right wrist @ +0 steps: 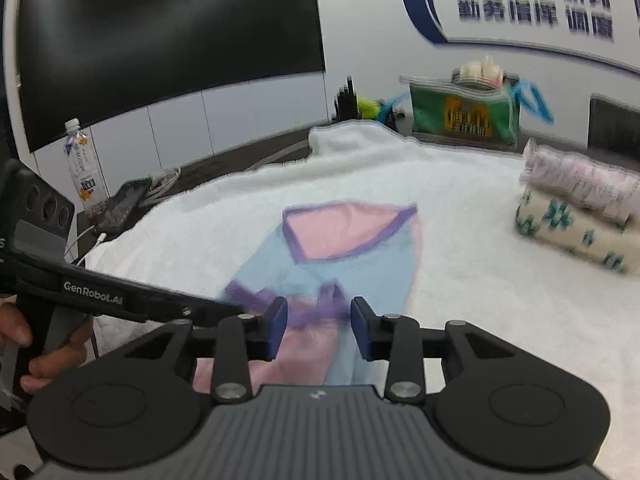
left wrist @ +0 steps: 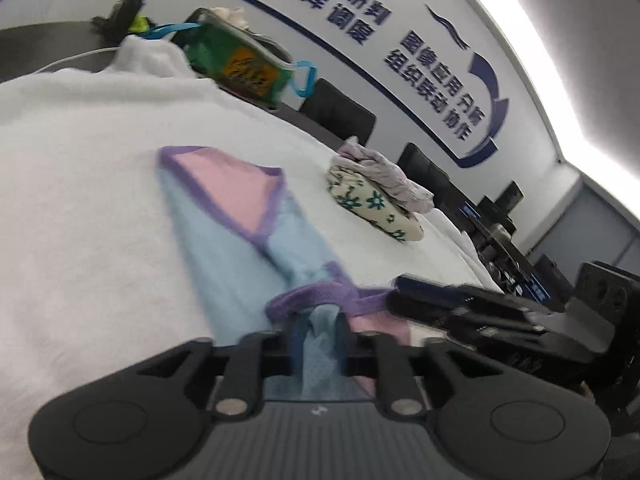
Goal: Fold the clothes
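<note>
Work surface: white fleecy blanket [right wrist: 460,280] spread over a dark table [right wrist: 240,160].

Garment: light-blue and pink piece with purple trim [right wrist: 340,248], lying in the middle of the blanket, its near edge bunched and lifted toward the cameras; the far end shows a pink panel framed in purple.

Left gripper [left wrist: 316,332]: fingers drawn close, pinching a fold of the garment's blue fabric just under the purple hem. In the right wrist view it enters from the left as a black bar marked "GenRobot.AI", held by a hand [right wrist: 24,344] at the left edge.

Right gripper [right wrist: 319,320]: blue pads spread apart, one either side of the purple hem — whether they touch the cloth cannot be told. In the left wrist view its black body lies at the right, just beside the garment's near edge.

Folded stack [right wrist: 576,216]: cream floral piece with a pale pink-lilac piece on top, at the right on the blanket, well apart from the garment.

Far edge: green bag with blue handles [right wrist: 464,116]. Far left, off the blanket — plastic bottle [right wrist: 82,164], dark phone [right wrist: 120,208] with white cable. Large black screen [right wrist: 168,40] on the wall.
</note>
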Demonstrator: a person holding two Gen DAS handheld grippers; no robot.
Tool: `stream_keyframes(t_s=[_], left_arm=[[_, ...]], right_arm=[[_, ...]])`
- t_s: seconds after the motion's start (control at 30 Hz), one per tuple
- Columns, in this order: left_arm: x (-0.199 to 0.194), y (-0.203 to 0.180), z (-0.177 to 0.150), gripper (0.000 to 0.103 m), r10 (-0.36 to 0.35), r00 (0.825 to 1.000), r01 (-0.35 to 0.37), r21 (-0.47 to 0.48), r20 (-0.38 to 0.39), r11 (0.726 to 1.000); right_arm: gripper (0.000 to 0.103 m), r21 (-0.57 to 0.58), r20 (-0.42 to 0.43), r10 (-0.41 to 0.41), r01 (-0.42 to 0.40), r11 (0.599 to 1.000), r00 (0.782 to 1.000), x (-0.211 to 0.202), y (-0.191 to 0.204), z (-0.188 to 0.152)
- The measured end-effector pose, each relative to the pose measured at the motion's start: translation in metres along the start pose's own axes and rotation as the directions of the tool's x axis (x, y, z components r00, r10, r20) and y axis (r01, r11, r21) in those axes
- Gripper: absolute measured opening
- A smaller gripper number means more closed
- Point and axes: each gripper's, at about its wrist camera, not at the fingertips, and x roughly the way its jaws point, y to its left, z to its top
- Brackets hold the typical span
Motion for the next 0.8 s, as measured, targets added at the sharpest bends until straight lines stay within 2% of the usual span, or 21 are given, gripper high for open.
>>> stream_keyframes(t_s=[0.03, 0.1, 0.2, 0.27, 0.33, 0.37, 0.47, 0.6, 0.7, 0.77, 0.8], left_arm=[[-0.003, 0.003, -0.001, 0.042, -0.001, 1.0, 0.001, -0.005, 0.008, 1.0], [-0.011, 0.008, -0.002, 0.048, -0.01, 1.0, 0.01, 0.002, 0.021, 1.0], [-0.029, 0.009, -0.006, 0.051, -0.04, 0.999, 0.04, 0.059, 0.008, 0.997], [-0.037, 0.003, -0.01, 0.052, -0.078, 0.997, 0.078, 0.121, -0.004, 0.99], [-0.041, -0.006, -0.015, 0.067, -0.108, 0.994, 0.107, 0.183, -0.008, 0.977], [-0.041, -0.01, -0.018, 0.07, -0.113, 0.993, 0.114, 0.209, -0.018, 0.971], [-0.04, -0.025, -0.028, 0.07, -0.105, 0.993, 0.116, 0.305, -0.052, 0.945], [-0.042, -0.041, -0.042, 0.07, -0.099, 0.992, 0.121, 0.436, -0.073, 0.892], [-0.043, -0.044, -0.047, 0.07, -0.096, 0.992, 0.125, 0.481, -0.085, 0.868], [-0.044, -0.041, -0.048, 0.07, -0.1, 0.991, 0.132, 0.485, -0.091, 0.864], [-0.045, -0.039, -0.047, 0.07, -0.107, 0.99, 0.139, 0.485, -0.094, 0.863]], right_arm=[[0.038, -0.006, 0.026, -0.005, 0.005, 1.0, 1.0, -0.008, -0.002, 0.001], [0.038, -0.02, 0.073, -0.007, 0.008, 1.0, 0.997, -0.025, -0.007, 0.004], [0.037, -0.085, 0.072, 0.057, -0.051, 0.995, 0.996, -0.039, -0.001, 0.003], [0.037, -0.129, 0.025, 0.073, -0.069, 0.989, 0.997, -0.031, 0.011, -0.001], [0.037, -0.16, -0.025, 0.079, -0.082, 0.984, 0.997, -0.017, 0.022, -0.006], [0.037, -0.156, -0.045, 0.08, -0.086, 0.984, 0.996, -0.008, 0.024, -0.007], [0.035, -0.115, -0.14, 0.092, -0.109, 0.987, 0.986, 0.027, 0.027, -0.011], [0.035, -0.122, -0.169, 0.083, -0.105, 0.987, 0.982, 0.038, 0.028, -0.008], [0.038, -0.174, -0.096, 0.065, -0.081, 0.981, 0.993, 0.016, 0.023, 0.003], [0.041, -0.25, -0.026, 0.088, -0.091, 0.964, 0.996, -0.011, 0.018, 0.005], [0.049, -0.303, 0.006, 0.134, -0.126, 0.945, 0.991, -0.028, 0.016, 0.004]])
